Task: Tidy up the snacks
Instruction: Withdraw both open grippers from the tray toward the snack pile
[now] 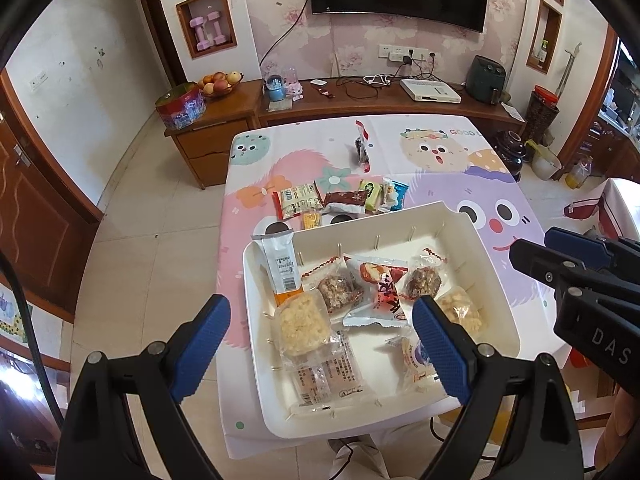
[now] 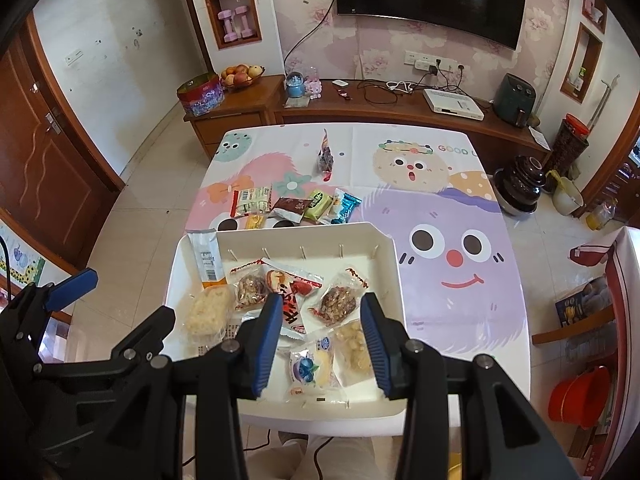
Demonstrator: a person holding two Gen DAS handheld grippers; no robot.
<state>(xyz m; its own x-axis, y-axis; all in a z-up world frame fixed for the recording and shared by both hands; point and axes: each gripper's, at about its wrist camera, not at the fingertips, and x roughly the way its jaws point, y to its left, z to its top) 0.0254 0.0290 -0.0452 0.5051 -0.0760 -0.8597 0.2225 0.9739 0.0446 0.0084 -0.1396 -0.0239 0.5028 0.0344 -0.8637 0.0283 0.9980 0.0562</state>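
A white tray sits at the near edge of the cartoon tablecloth and holds several wrapped snacks. Among them are a pale rice cracker, a red-and-white packet, two nut clusters and a blueberry pastry. A white-and-orange stick pack leans on the tray's far left corner. My left gripper hovers over the tray, open wide and empty. My right gripper hangs over the tray's near right part, jaws partly apart, gripping nothing. More snacks lie on the cloth beyond the tray, and a dark packet lies farther back.
The table stretches to the right of the tray. Behind it a wooden TV cabinet carries a fruit bowl, a round tin, cables and a white box. A dark pot and a jug stand on the floor at right, with a red bucket.
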